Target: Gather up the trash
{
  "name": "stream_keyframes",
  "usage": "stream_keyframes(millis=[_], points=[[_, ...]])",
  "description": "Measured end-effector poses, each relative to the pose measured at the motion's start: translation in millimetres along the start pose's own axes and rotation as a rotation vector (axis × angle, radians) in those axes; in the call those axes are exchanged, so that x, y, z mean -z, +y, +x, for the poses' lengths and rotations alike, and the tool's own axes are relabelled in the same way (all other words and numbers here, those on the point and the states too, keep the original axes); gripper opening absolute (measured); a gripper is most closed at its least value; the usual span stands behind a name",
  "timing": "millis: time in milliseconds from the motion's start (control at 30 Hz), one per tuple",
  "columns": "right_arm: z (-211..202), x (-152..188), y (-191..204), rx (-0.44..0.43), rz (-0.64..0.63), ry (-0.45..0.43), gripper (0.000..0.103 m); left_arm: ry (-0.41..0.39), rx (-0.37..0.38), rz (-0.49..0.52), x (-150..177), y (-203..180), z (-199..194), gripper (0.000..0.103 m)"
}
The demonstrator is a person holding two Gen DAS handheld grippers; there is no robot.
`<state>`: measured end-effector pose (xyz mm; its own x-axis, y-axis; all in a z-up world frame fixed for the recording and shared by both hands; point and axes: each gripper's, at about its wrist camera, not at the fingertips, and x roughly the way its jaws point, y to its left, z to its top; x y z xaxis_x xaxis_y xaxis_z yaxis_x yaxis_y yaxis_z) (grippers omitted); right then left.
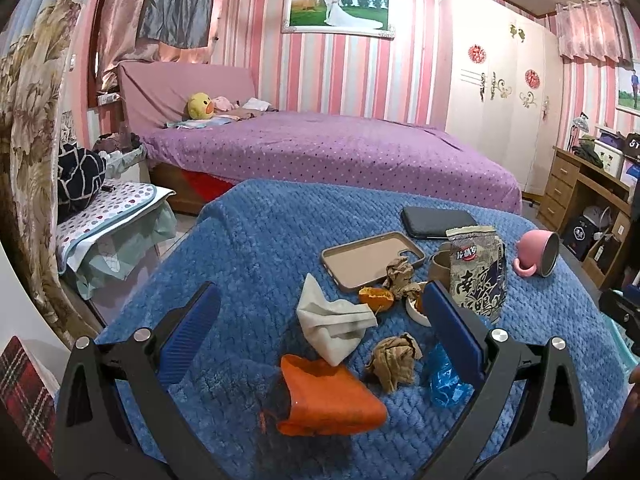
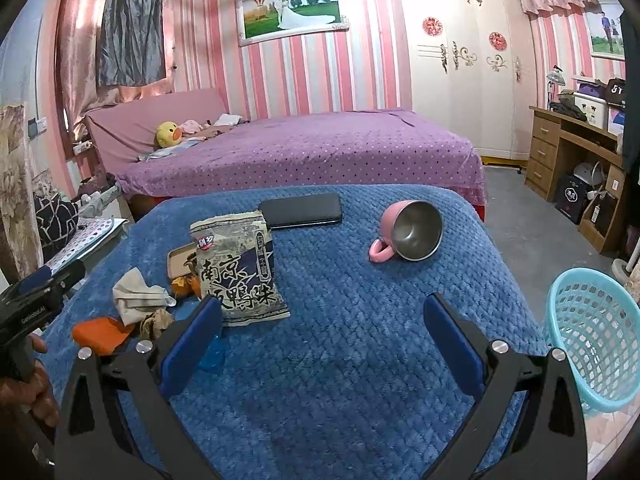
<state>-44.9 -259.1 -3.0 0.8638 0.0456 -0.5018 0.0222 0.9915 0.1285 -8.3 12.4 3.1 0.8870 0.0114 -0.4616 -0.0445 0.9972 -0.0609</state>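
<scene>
Trash lies scattered on a blue blanket [image 1: 248,248], most of it between the spread fingers of the left gripper [image 1: 320,328], which hovers low over the pile with its jaws wide apart and nothing held. Nearest its camera sits an orange wrapper [image 1: 332,396], then a crumpled brown paper ball [image 1: 394,362], a blue plastic scrap [image 1: 444,380] by the right finger, and a grey-white tissue [image 1: 334,320]. Beyond are orange peel [image 1: 376,298], a second brown paper wad [image 1: 400,274] and a printed snack bag [image 1: 476,272] standing upright. The right gripper [image 2: 322,338] also gapes empty above bare blanket, the snack bag just beyond its left finger. A turquoise basket [image 2: 592,336] stands at the right edge. Farther off lie a phone case [image 1: 368,258], a black phone [image 2: 302,210] and a tipped pink cup [image 2: 408,236], then a purple bed [image 2: 320,152] against pink striped walls.
</scene>
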Motion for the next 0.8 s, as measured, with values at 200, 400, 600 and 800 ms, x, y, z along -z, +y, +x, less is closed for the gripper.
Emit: stream_keyframes(millis=[200,400,600,800], points=[[1.7,1.5,3.2,-0.008,-0.01,0.007,0.099,0.004,-0.005,0.002,-1.1,0.6,0.3,0.098],[1.3,1.4,2.6,-0.006,-0.007,0.009,0.099,0.001,-0.009,-0.014,-3.3,2.3,-0.1,0.098],[0.6,1.3,3.2,-0.009,-0.009,0.009,0.099,0.002,-0.03,0.022,-1.7,-0.2,1.5,0.098],[0.4,0.6,3.9,-0.006,-0.012,0.004,0.099,0.009,-0.002,0.028,0.5,5.0,0.5,0.098]])
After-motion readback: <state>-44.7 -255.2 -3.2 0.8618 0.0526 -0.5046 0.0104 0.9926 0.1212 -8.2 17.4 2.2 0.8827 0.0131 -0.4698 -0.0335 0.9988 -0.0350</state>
